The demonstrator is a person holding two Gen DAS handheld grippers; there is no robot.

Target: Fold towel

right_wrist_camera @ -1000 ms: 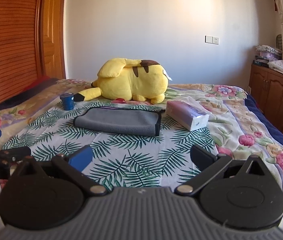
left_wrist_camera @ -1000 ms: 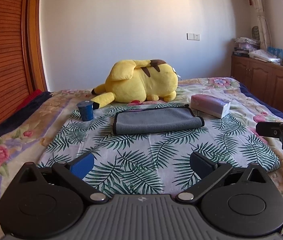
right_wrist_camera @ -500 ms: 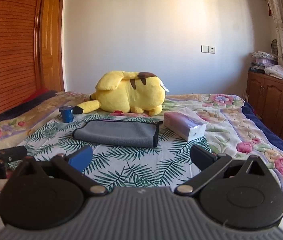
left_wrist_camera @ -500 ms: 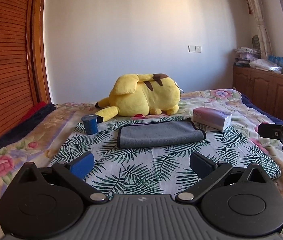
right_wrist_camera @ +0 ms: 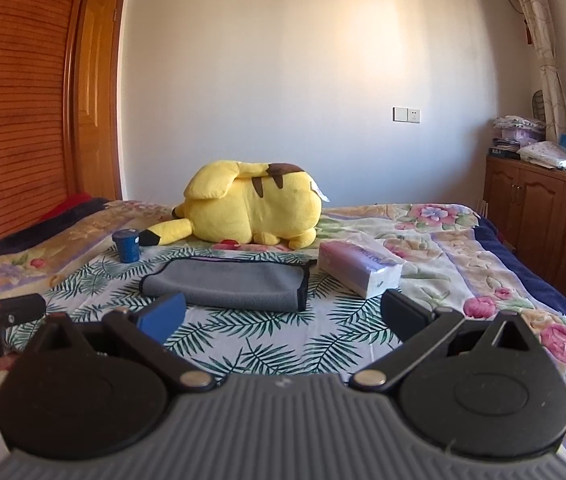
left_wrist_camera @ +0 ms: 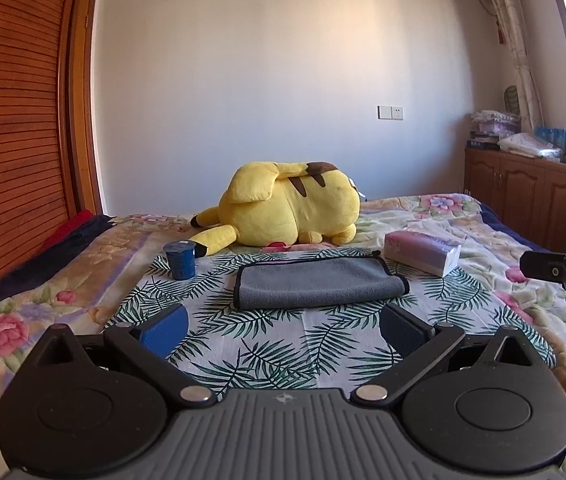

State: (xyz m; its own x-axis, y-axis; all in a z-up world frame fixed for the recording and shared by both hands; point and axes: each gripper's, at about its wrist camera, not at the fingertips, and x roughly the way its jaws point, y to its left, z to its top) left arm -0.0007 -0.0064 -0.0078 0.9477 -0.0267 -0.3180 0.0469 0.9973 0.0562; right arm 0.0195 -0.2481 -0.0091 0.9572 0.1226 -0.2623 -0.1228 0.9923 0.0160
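folded grey towel (left_wrist_camera: 317,282) at frame centre on the palm-leaf sheet (left_wrist_camera: 267,344) of the bed, well apart from both tools. left tongs (left_wrist_camera: 283,330) spread wide, holding nothing; right tongs (right_wrist_camera: 281,314) likewise wide and bare. yellow pikachu plush (left_wrist_camera: 289,212) behind, blue cup (left_wrist_camera: 180,260) left of centre, tissue pack (left_wrist_camera: 423,252) right.

The grey towel (left_wrist_camera: 315,283) lies flat on the palm-leaf print cloth (left_wrist_camera: 267,344) spread over the bed, already folded into a long, low rectangle with a dark-trimmed edge. One short end shows the black border where the layers meet. In the right wrist view the towel (right_wrist_camera: 227,284) has its bordered end facing right.
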